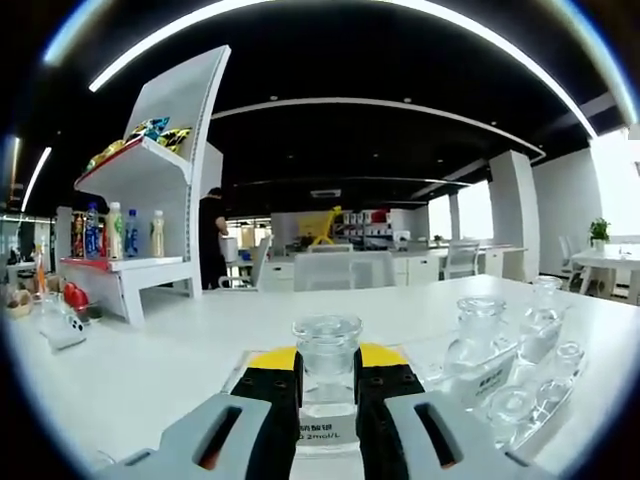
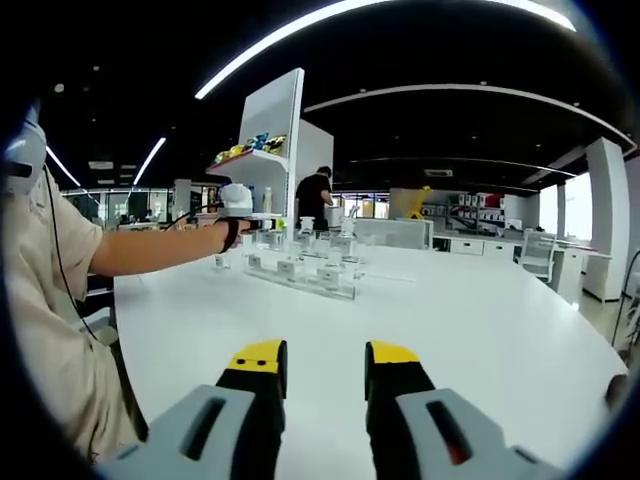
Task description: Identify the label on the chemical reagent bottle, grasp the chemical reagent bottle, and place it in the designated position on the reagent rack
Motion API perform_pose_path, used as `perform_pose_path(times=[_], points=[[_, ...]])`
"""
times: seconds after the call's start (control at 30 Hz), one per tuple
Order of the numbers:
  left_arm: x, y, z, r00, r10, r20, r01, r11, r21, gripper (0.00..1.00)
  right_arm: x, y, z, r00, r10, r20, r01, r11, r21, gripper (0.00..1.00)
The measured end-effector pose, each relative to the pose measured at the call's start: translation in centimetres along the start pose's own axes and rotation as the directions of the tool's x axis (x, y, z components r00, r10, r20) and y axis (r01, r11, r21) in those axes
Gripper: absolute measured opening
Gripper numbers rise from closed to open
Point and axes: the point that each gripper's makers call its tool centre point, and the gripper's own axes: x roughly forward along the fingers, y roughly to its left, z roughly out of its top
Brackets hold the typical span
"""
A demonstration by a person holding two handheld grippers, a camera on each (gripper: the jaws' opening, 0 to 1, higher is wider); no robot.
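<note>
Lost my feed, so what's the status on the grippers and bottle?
Left gripper shut on reagent bottle. Right gripper open over bare table. Reagent rack beside bottle, other bottles in it; nothing blocking.

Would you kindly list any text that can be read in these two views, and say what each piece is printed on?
"2 mol/L": white label on the glass bottle held by the left gripper; the line above it is cut off.
Label on the reagent rack: too blurred to read.
Rack labels in the right gripper view: too small to read.
</note>
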Motion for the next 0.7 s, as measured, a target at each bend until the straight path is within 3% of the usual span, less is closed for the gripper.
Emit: perform_pose_path(times=[0.4, 0.7], points=[[-0.1, -0.3, 0.1, 0.999, -0.035, 0.009, 0.035, 0.999, 0.013, 0.24, -0.2, 0.1, -0.1, 1.000, 0.000, 0.001, 0.000, 1.000, 0.004, 0.31], [-0.5, -1.2, 0.4, 0.994, -0.100, 0.046, 0.099, 0.994, 0.040, 0.48, -0.3, 0.5, 0.1, 1.000, 0.003, 0.003, -0.003, 1.000, -0.002, 0.31]])
